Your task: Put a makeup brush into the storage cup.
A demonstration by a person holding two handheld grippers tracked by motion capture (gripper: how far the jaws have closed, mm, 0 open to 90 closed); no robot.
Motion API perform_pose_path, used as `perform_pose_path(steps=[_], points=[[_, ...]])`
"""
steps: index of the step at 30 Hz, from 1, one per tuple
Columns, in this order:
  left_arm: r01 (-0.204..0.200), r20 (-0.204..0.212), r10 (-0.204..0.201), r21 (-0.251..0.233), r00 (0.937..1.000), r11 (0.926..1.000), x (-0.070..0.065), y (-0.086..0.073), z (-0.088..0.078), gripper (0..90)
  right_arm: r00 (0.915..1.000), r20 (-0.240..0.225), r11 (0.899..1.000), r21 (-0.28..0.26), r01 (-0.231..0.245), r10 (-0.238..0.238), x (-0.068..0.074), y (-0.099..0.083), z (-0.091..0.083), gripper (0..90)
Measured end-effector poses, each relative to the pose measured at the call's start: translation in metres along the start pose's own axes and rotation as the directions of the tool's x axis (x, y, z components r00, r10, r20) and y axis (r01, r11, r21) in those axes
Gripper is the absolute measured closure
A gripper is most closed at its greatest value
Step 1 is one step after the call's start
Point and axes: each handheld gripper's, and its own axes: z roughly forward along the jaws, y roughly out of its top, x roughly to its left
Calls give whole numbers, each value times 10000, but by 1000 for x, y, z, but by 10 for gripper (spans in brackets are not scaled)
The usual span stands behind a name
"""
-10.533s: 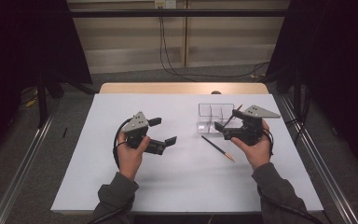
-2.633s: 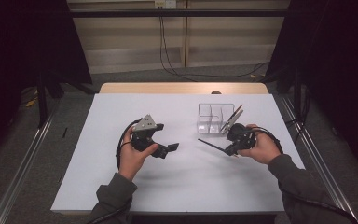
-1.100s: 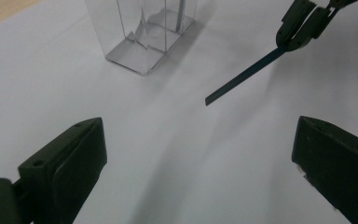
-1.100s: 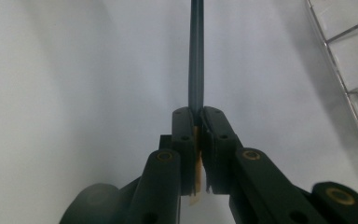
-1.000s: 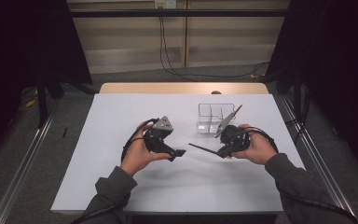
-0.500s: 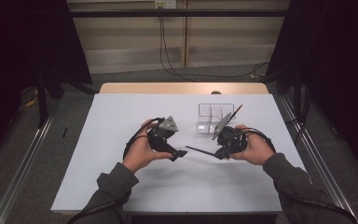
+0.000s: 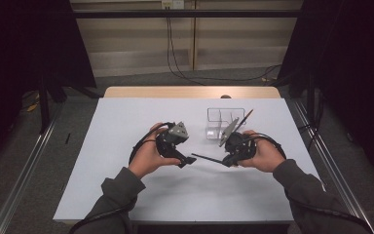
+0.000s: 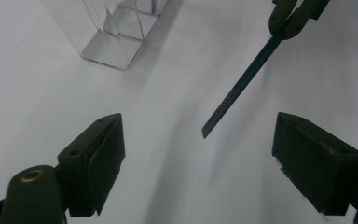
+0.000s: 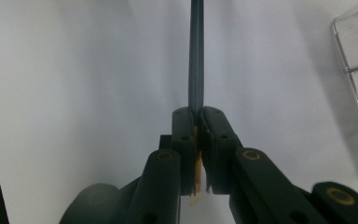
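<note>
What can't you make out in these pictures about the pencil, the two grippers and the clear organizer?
- Pencil: the clamped end is hidden between the right gripper's shut pads in the right gripper view; the print on its shaft is too small in the left gripper view.
- Organizer: cut off by the top edge in the left gripper view and by the right edge in the right gripper view.
- Left gripper: its open jaws are too small in the high view.

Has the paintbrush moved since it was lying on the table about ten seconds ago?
Yes. The paintbrush has left its spot just below the clear organizer; the right tool holds it lifted, handle pointing left toward the left tool.
</note>
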Motion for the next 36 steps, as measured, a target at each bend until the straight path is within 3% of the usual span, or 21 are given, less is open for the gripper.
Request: perform_pose_path(steps=[3,7,11,13,15,21,26,36], points=[[28,10,-28,-6,10000,10000,-2,1,2,214,9999,-49,9999,-14,124,-124,0,1,-1,846],[-320,229,317,97,9992,9994,-3,2,4,268,10000,-2,10000,-29,27,-27,1,3,-2,846],[-441,255,432,342,9987,9984,-4,3,6,333,9998,-46,9998,-69,186,-187,3,4,-3,846],[-692,221,682,493,9974,9964,-5,4,7,350,9997,-61,9997,-46,236,-236,4,5,-3,845],[-782,184,775,420,9968,9961,-6,4,8,365,9992,-88,9992,-37,389,-390,5,6,-4,846],[-897,216,887,498,9958,9947,-7,4,8,462,9988,-179,9989,-93,463,-465,7,9,-3,846],[-1021,259,1003,853,9946,9911,-8,5,8,536,9981,-159,9981,-150,591,-593,9,11,-3,845],[-1280,495,1243,820,9910,9884,-9,5,12,669,9974,-157,9973,-238,694,-698,10,13,-7,846]])
